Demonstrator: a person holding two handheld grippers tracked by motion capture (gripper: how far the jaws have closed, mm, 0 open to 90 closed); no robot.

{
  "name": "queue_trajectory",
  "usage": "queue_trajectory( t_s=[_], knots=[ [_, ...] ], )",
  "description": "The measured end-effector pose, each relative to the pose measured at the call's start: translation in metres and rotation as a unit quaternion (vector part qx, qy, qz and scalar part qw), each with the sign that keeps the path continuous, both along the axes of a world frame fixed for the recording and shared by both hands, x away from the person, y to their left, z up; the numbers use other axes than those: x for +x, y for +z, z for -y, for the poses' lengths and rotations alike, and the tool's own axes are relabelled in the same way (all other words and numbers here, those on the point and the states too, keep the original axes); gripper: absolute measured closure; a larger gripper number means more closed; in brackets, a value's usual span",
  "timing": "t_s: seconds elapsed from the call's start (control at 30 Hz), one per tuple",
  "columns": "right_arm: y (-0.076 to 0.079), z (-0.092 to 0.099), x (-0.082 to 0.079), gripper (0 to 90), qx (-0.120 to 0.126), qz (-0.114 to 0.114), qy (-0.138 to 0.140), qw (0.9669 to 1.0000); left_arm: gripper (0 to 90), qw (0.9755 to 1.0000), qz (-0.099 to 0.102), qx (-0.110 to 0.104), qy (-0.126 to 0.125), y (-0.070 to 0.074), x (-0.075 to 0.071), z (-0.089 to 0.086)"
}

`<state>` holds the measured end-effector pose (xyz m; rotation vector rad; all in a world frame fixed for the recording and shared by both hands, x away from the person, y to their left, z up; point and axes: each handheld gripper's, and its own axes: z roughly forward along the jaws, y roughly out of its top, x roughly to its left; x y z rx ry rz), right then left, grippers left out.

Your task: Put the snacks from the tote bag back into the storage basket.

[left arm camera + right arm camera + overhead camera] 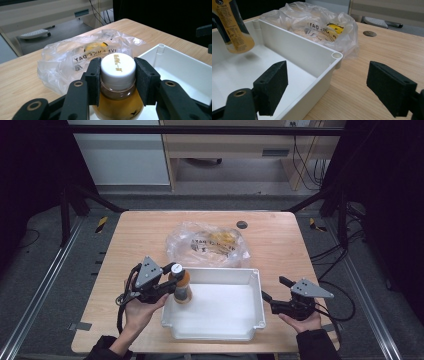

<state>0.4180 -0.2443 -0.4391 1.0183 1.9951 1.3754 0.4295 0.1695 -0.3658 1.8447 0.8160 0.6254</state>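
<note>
Bottle first: we count one small clear plastic bottle (182,290) of amber-orange liquid with a white ribbed screw cap, one white rectangular plastic tub (250,276), one crumpled clear plastic bag (207,245) with black lettering and something yellow inside, and two claws on the light wooden table (140,230).

From the high view we see the left claw (170,281) clamped on the bottle at its neck and cap, holding it upright over the tub's left end, near the rim. The right claw (272,290) sits just outside the tub's right wall, its jaws spread wide with nothing between them.

Our left claw view (117,75) adds what the high view cannot give: gold characters printed on top of the cap (118,66), both black pads pressed against the cap's sides, and a small dark bird-like logo on the bottle's shoulder. The bag lies just behind, the tub's corner to the right.

Our right claw view (327,90) shows the bottle's underside hanging clear above the tub floor, a shadow beneath it, and an orange label with fine print. Its jaws straddle the tub's wall without touching it.
</note>
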Motion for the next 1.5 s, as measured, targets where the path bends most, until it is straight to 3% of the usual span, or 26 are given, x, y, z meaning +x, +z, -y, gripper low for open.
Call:
queue_trajectory(
  t_s=[1.1, 1.5],
  knots=[
    [-0.001, -0.001, -0.001, 17.8, -0.002, -0.001, 0.003, 1.0, 59.1, 0.9994, -0.031, 0.018, -0.002, -0.02, 0.0, 0.0],
    [0.0, -0.001, -0.001, 17.8, -0.002, -0.001, 0.003, 1.0, 59.0, 0.9994, -0.031, 0.017, -0.001, -0.025, 0.0, 0.0]
  ],
)
